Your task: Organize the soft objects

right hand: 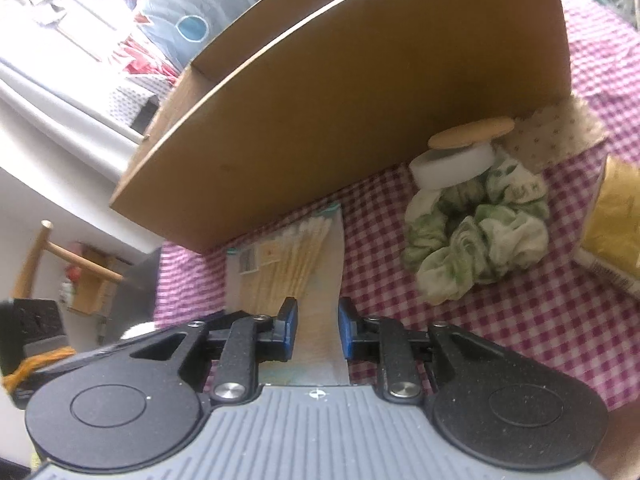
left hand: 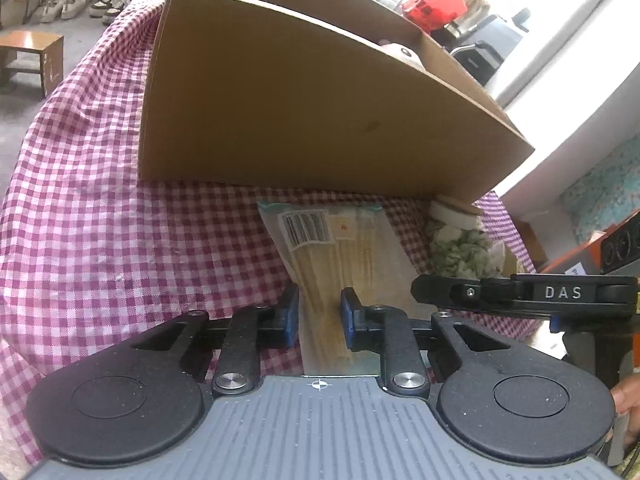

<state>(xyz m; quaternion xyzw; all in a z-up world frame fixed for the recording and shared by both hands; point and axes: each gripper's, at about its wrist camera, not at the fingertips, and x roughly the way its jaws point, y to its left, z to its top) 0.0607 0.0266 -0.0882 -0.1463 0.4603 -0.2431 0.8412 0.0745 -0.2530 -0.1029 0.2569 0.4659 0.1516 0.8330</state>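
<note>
Both the left tool (left hand: 319, 316) and right tool (right hand: 317, 322) are clamped on a clear bag of cotton swabs (left hand: 340, 248) lying on the checked bench (left hand: 120, 240) before a cardboard box (left hand: 280, 100). The green scrunchie (right hand: 476, 232) waits beside it; most sorting seems left.

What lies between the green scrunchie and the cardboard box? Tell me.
A white round roll topped with a tan disc sits between scrunchie and cardboard box; the right wrist view shows it.
</note>
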